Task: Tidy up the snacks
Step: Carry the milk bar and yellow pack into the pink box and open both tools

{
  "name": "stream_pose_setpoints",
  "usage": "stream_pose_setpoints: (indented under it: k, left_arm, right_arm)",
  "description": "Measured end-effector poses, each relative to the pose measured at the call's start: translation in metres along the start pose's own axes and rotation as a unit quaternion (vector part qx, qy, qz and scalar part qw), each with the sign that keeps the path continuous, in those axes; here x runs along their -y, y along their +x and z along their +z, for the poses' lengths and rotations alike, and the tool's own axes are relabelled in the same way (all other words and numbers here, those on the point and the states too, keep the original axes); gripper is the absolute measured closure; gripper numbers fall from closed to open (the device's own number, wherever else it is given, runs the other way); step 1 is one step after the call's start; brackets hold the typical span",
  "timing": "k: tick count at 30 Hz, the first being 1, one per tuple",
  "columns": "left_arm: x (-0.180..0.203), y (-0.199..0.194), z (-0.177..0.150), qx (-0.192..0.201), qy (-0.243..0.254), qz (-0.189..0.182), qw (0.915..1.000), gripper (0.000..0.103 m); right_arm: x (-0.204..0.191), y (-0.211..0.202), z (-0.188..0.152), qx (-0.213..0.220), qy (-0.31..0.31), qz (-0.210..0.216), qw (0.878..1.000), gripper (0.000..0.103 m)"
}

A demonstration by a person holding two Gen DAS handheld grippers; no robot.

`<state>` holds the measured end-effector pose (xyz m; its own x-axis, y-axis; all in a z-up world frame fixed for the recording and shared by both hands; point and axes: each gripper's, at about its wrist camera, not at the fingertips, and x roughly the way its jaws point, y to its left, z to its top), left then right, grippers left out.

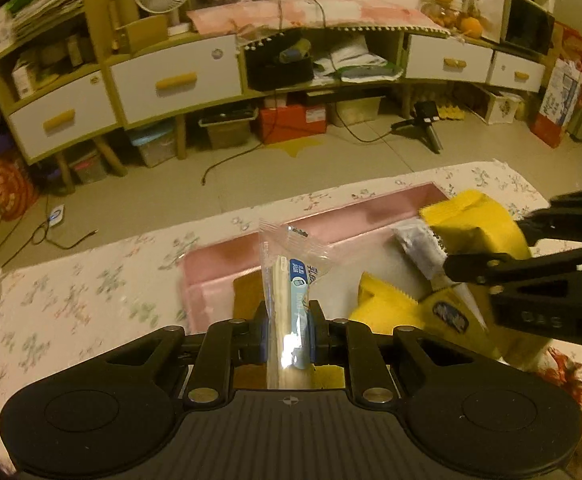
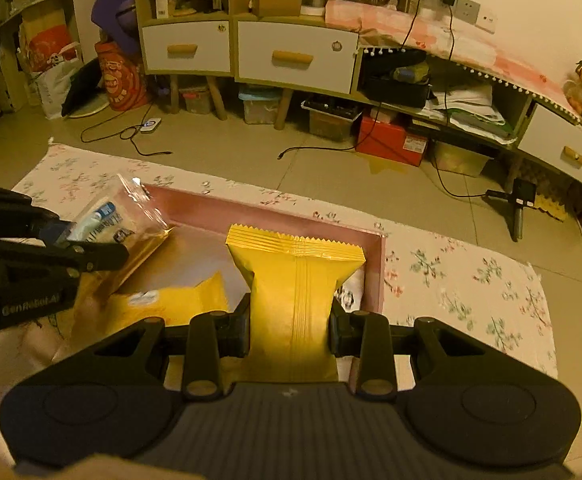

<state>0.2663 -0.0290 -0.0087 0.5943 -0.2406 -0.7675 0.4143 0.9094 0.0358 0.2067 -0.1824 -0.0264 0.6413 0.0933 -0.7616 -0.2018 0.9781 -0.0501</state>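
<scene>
1. Left wrist view: the left tongs (image 1: 287, 330) are clamped on a clear plastic wrapper with a blue-and-white label and pale sticks inside (image 1: 291, 276). The wrapper stands upright between the pads, above the shallow pink rectangular tray (image 1: 227, 258).
2. Right wrist view: the right tongs (image 2: 289, 328) are clamped on a yellow foil snack pouch with a serrated top edge (image 2: 295, 280). The pouch is held upright over the near part of the pink tray (image 2: 375, 276).
3. Tray position: it lies on a floral-print cloth (image 1: 79, 296) covering the counter. Inside it lie a second yellow pouch (image 2: 179, 300) and a small white-and-dark packet (image 1: 419, 248), the latter partly behind the right tongs' load.
4. Step in hand, as judged: both snacks are carried toward or over the tray for placement. Neither has been set down.
5. Next move, as judged: lower each snack into a bare part of the tray floor, clear of the items already there, then part the pads. The two tongs are near each other, so place one at a time to avoid a clash.
6. Hidden or unclear:
   - The tray's near edge is covered by both tools.
   - The print on the clear wrapper is too small to read.
   - Whether the second yellow pouch lies fully inside the tray cannot be told.
   - Motion blur softens the tray contents in both views.
</scene>
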Motion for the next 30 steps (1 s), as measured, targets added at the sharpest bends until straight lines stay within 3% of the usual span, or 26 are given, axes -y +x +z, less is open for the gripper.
stream_pose_setpoints:
  k: [6, 11, 13, 14, 15, 16, 18, 30]
  left_arm:
    - [-0.001, 0.026, 0.006, -0.018, -0.014, -0.028, 0.9994, 0.087]
    - [-0.003, 0.032, 0.007, -0.017, -0.020, -0.030, 0.9992, 0.086]
    - [-0.004, 0.033, 0.007, -0.016, -0.015, -0.043, 0.9988, 0.082]
    - [-0.004, 0.033, 0.006, -0.017, -0.011, -0.046, 0.9987, 0.081]
    - [-0.004, 0.032, 0.006, -0.017, -0.010, -0.044, 0.9988, 0.072]
    - [-0.003, 0.031, 0.005, -0.016, -0.007, -0.039, 0.9991, 0.066]
    - [-0.003, 0.028, 0.003, -0.014, -0.005, -0.030, 0.9994, 0.053]
    - [0.002, -0.009, -0.006, -0.012, -0.004, -0.034, 0.9993, 0.036]
  right_arm:
    - [0.005, 0.012, 0.003, -0.003, 0.018, 0.008, 1.000, 0.072]
    - [0.003, 0.016, 0.003, -0.006, 0.016, 0.009, 1.000, 0.070]
    - [0.003, 0.015, 0.004, -0.004, 0.014, 0.009, 1.000, 0.065]
    - [0.003, 0.013, 0.004, -0.002, 0.014, 0.012, 1.000, 0.054]
    - [0.003, 0.013, 0.005, 0.000, 0.014, 0.013, 1.000, 0.042]
    - [0.002, 0.011, 0.006, 0.005, 0.012, 0.014, 1.000, 0.040]
    - [0.001, 0.006, 0.006, 0.009, 0.005, 0.005, 1.000, 0.039]
    - [-0.002, -0.025, 0.003, 0.011, 0.007, -0.003, 1.000, 0.031]
